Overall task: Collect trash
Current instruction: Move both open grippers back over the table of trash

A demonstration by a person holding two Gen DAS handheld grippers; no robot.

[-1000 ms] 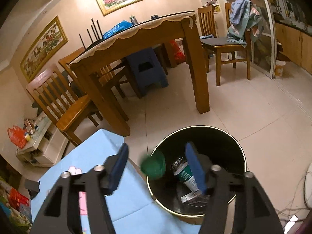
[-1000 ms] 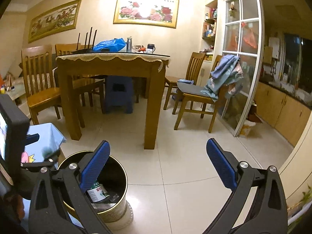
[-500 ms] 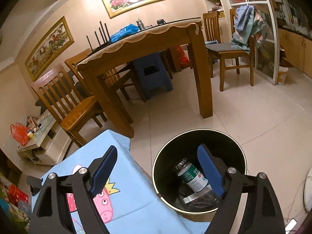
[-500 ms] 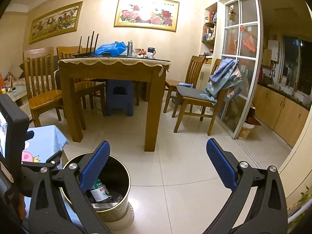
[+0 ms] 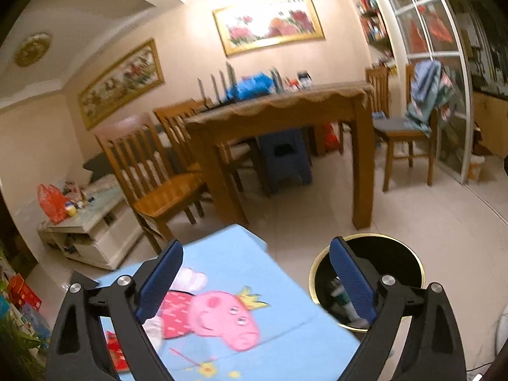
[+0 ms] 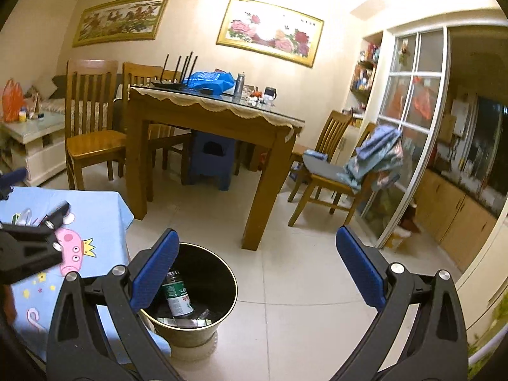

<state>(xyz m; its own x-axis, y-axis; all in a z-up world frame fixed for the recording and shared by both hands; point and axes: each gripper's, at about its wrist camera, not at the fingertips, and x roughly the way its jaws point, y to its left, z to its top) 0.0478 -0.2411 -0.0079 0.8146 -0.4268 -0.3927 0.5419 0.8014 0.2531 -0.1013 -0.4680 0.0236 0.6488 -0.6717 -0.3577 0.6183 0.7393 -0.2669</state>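
Note:
The black bin with a gold rim (image 5: 368,237) stands on the floor beside a low table under a blue cartoon-pig cloth (image 5: 222,254). A green-labelled bottle (image 6: 177,295) and flat wrappers lie inside the bin. My left gripper (image 5: 255,247) hangs over the cloth's edge, its jaws opening, nothing between them. A crumpled white scrap (image 5: 152,327) and a red packet (image 5: 116,352) lie on the cloth behind the left finger. My right gripper (image 6: 257,233) is open and empty above the floor, with the bin (image 6: 233,289) under its left finger.
A wooden dining table (image 6: 216,117) with chairs (image 6: 92,136) and a blue stool (image 6: 211,162) stands behind the bin. A chair draped with clothes (image 6: 374,158) is near the glass door at the right. A white low cabinet (image 5: 92,222) sits to the left.
A green lump that hung between the left fingers over the bin is gone. The left jaws spread wider, and the gripper rose and swung left over the cloth. The right gripper rose and rolled.

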